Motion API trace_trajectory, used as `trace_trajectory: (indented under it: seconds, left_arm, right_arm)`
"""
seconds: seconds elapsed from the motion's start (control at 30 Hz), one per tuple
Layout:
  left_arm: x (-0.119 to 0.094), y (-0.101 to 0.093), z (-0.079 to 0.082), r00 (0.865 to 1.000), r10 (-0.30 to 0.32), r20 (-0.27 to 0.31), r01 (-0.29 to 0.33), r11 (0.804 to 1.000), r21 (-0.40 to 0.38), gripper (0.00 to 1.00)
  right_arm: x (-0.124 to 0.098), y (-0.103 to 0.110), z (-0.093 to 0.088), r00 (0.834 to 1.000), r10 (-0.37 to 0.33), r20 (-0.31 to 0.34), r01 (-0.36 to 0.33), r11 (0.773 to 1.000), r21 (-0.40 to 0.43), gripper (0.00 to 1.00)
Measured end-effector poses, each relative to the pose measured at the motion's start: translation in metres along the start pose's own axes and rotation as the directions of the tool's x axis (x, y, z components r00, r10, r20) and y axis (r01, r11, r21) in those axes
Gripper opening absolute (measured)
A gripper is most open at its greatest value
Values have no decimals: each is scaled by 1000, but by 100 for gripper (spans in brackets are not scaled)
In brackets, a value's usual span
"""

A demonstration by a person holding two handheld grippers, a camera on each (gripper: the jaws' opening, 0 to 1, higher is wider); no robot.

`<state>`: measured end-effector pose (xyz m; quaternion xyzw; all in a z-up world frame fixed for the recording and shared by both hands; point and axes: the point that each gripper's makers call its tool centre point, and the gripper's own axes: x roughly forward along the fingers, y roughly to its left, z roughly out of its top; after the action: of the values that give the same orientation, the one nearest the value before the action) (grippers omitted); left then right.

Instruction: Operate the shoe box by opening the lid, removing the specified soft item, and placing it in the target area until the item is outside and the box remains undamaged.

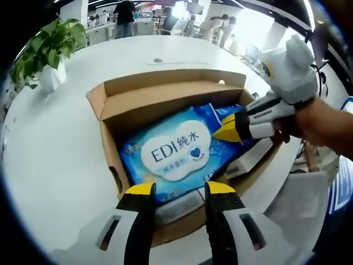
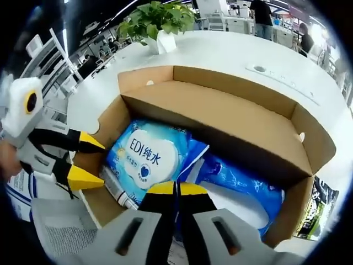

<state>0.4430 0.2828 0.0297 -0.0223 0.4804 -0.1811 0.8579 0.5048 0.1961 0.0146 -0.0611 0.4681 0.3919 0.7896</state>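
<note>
Left gripper [image 1: 177,190] hangs with yellow-tipped jaws spread wide over the near wall of the brown corrugated shoe box [image 1: 165,105], lid open, on the smooth white counter [image 1: 49,160]. Inside lies the glossy blue wipes pack [image 1: 176,149], flat, long axis along the box. Right gripper [image 2: 176,189] grips the pack's blue edge, jaws pressed together.

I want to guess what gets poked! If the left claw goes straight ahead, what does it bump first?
Probably the blue wet-wipes pack lying in the open shoe box, just beyond the left claw; depth is hard to judge.
</note>
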Motion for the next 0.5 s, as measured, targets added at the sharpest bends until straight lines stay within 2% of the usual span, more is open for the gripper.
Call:
trace_trajectory:
  seconds: [0.17,0.5]
  left_arm:
    - [0,1,0,1000,-1,0,1,1000,-15,32]
    - [2,1,5,1000,-2,1,2,1000,-29,33]
  right_arm:
    - [-19,-8,5,1000,-6,24,6,1000,25,0]
    - [-53,-30,-3,997,-56,60,53,997,50,0]
